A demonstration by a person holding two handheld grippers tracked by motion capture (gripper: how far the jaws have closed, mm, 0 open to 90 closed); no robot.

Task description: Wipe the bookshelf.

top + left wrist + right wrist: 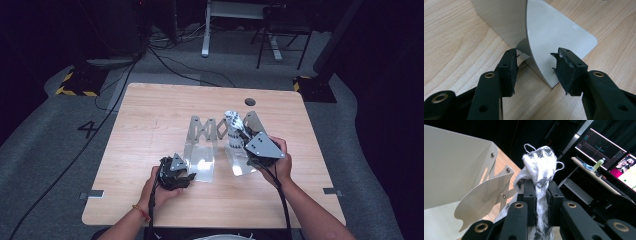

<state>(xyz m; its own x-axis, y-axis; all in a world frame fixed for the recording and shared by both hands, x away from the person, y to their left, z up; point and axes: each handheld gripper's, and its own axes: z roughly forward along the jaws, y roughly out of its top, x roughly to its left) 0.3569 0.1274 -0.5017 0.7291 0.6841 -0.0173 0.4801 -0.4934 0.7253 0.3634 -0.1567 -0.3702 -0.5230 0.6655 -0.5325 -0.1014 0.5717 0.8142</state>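
The right gripper (539,192) is closed tight on a white and grey patterned sock (541,165) and holds it up above the table (150,115), beside the right plate of the metal rack (215,131), probably so that the cloth hangs free and can go onto that plate. The left gripper (535,68) rests low at the near corner of the left plate (559,37); its jaws stand half open around the thin metal edge, and I cannot see the pads pressing it, so it seems placed there to keep the rack from sliding.
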